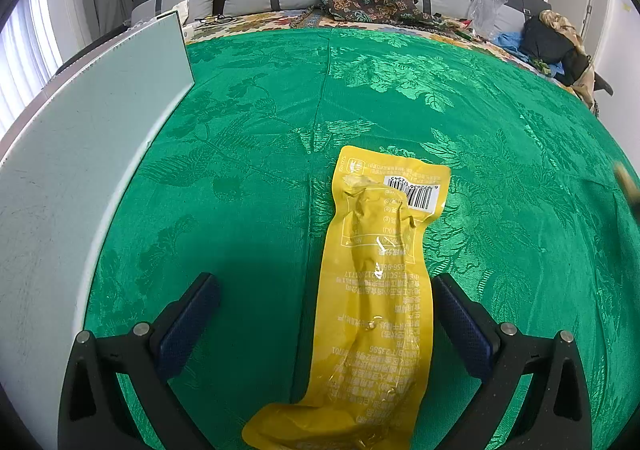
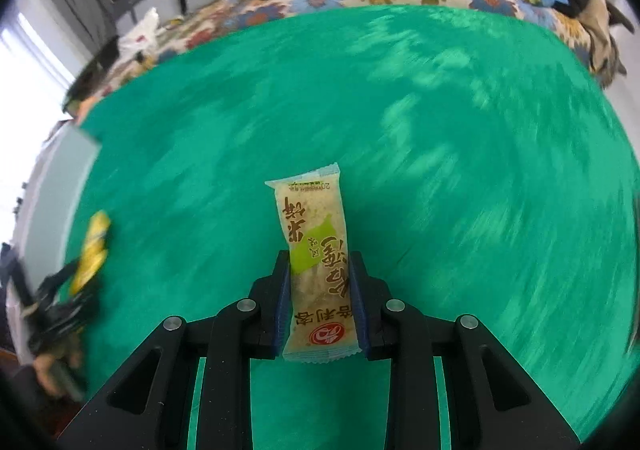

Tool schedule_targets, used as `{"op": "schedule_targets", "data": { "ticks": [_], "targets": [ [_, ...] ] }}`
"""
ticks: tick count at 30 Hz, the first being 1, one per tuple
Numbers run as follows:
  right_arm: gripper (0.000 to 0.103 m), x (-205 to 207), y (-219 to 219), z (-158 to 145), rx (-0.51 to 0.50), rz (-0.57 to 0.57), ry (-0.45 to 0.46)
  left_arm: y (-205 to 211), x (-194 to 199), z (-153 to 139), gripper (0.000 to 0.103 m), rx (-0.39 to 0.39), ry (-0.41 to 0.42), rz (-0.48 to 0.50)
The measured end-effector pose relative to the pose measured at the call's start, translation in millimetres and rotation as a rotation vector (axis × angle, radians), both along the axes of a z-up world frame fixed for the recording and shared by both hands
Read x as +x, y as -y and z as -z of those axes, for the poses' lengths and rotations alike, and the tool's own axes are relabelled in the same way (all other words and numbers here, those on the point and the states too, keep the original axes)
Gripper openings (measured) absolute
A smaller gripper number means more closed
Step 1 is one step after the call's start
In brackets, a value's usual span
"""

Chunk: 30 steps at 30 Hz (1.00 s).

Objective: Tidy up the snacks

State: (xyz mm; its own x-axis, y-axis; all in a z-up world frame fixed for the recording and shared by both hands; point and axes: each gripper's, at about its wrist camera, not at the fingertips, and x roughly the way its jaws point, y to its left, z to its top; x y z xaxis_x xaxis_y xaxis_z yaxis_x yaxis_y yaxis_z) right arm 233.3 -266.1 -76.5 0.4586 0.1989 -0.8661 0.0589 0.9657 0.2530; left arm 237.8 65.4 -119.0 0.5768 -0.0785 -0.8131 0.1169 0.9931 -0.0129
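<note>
In the left wrist view, the left gripper (image 1: 326, 314) has its jaws wide apart. A long yellow snack packet (image 1: 376, 290) lies on the green cloth (image 1: 500, 137) between them, running from the bottom middle of the frame up to the centre. The pads do not touch it. A pale grey box (image 1: 80, 153) (maybe where snacks go, but I cannot see inside) stands at the left side of the frame.

In the right wrist view, the right gripper (image 2: 320, 270) has its jaws squeezed tight on a rice cracker packet (image 2: 318, 270), held at the lower middle of the frame. The cloth around it looks smeared. At the far left the yellow packet shows again, next to the other gripper and the box.

The job looks barely started. One snack is picked up but not put away. The yellow one is not grabbed yet.
</note>
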Motion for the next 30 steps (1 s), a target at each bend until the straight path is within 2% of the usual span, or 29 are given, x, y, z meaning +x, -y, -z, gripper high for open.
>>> {"op": "schedule_targets", "data": {
  "ticks": [3,5,6,8,9,10,14,16,25,30],
  "targets": [
    [0.029,-50,-57,3,0.038,0.024,0.036,0,1,0,0.103,0.002,0.0,0.0],
    [0.029,-70,-90,12,0.016,0.028,0.063,1,1,0,0.103,0.001,0.0,0.0],
    [0.03,-77,-107,17,-0.028,0.025,0.085,0,1,0,0.103,0.001,0.0,0.0],
    [0.036,-85,-132,28,-0.137,0.013,0.134,0,1,0,0.103,0.0,0.0,0.0],
    [0.049,-85,-137,31,-0.17,0.006,0.147,0,1,0,0.103,0.0,0.0,0.0],
    [0.062,-85,-140,34,-0.206,0.006,0.157,1,1,0,0.103,0.001,0.0,0.0],
    [0.066,-79,-137,40,-0.272,0.017,0.168,0,1,0,0.103,0.001,0.0,0.0],
    [0.073,-82,-134,43,-0.289,0.011,0.187,0,1,0,0.103,0.001,0.0,0.0],
    [0.081,-83,-132,44,-0.281,0.028,0.179,1,2,1,0.103,0.001,0.0,0.0],
    [0.082,-83,-132,43,-0.279,0.029,0.178,1,1,1,0.103,0.001,0.001,0.0]
  ]
}}
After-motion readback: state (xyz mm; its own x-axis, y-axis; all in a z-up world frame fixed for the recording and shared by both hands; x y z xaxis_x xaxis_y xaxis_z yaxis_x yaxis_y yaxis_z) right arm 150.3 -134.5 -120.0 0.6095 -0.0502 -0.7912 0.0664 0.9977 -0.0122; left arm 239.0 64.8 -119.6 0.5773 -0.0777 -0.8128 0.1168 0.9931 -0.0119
